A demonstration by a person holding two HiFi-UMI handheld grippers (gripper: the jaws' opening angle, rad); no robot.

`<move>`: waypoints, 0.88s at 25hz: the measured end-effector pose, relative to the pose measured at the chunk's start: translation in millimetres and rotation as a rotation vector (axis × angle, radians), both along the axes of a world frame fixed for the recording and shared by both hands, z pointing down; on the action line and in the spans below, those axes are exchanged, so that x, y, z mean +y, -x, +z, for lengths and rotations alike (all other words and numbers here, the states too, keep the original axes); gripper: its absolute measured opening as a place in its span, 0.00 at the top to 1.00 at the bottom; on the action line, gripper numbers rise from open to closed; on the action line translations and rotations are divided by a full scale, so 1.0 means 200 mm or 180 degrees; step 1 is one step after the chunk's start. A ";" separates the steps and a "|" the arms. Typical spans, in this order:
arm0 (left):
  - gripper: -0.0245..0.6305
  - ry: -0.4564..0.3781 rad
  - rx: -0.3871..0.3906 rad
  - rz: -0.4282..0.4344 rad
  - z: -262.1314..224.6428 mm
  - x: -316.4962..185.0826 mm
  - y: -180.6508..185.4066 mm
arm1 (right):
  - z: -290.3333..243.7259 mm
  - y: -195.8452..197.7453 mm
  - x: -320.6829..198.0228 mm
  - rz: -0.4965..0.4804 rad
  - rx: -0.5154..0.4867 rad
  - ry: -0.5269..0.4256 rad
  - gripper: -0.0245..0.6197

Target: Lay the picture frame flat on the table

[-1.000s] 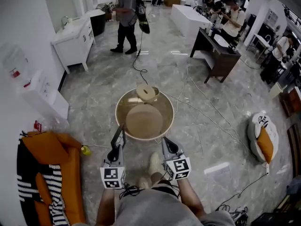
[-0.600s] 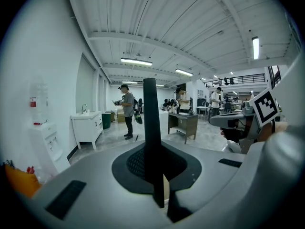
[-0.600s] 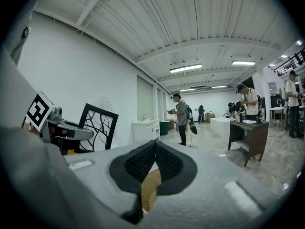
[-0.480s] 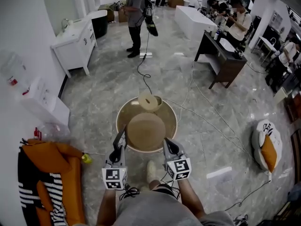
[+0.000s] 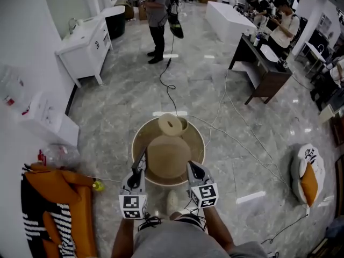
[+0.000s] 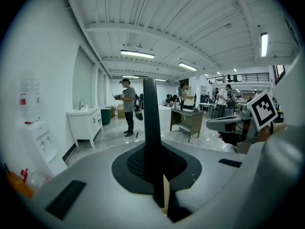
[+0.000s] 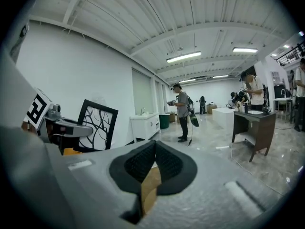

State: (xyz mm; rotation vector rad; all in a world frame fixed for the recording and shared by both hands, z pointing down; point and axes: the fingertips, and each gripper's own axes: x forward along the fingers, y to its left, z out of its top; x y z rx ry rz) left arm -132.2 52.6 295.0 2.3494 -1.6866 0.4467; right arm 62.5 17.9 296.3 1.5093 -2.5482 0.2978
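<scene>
The picture frame (image 7: 97, 125) is black with a branch pattern. It stands upright in my left gripper (image 5: 141, 164), which is shut on its edge. From above it shows as a thin dark strip (image 5: 143, 156) over the near left rim of the round table (image 5: 200, 142). In the left gripper view its edge (image 6: 150, 123) rises straight out of my left gripper (image 6: 155, 171). My right gripper (image 5: 191, 166) is held level beside it, pads together and empty (image 7: 152, 162). A round beige disc (image 5: 168, 156) and a beige ring (image 5: 170, 124) lie on the table.
An orange and striped seat (image 5: 59, 208) is at the near left, with a small yellow thing (image 5: 97, 186) on the floor beside it. Cables (image 5: 226, 123) cross the marble floor. A white cabinet (image 5: 86, 42), a dark desk (image 5: 263, 63) and a standing person (image 5: 159, 15) are farther off.
The round table has slid lower in the head view, closer to both grippers. The standing person has shifted up and right. Both grippers keep their pose.
</scene>
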 end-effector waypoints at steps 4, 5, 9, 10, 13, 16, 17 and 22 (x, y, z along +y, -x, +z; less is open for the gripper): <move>0.92 0.0104 -0.0042 0.0027 0.04 -0.16 -0.06 | 0.03 -0.04 -0.17 -0.0021 -0.0018 0.0070 0.96; 0.92 0.0116 -0.0044 0.0030 0.05 -0.19 -0.08 | 0.05 -0.05 -0.21 -0.0029 -0.0024 0.0091 0.96; 0.92 0.0161 -0.0050 0.0007 0.09 -0.32 -0.13 | 0.12 -0.08 -0.31 -0.0068 -0.0052 0.0202 0.96; 0.92 0.0172 -0.0053 0.0003 0.10 -0.34 -0.14 | 0.14 -0.08 -0.34 -0.0072 -0.0060 0.0220 0.96; 0.92 0.0251 -0.0062 -0.0018 0.15 -0.41 -0.16 | 0.20 -0.10 -0.41 -0.0092 -0.0081 0.0270 0.96; 0.92 0.0293 -0.0066 -0.0045 0.18 -0.46 -0.17 | 0.23 -0.12 -0.47 -0.0110 -0.0090 0.0298 0.96; 0.92 0.0300 -0.0070 -0.0047 0.19 -0.48 -0.18 | 0.24 -0.13 -0.48 -0.0108 -0.0086 0.0299 0.96; 0.92 0.0375 -0.0053 -0.0016 0.26 -0.55 -0.22 | 0.32 -0.17 -0.54 -0.0071 -0.0095 0.0371 0.96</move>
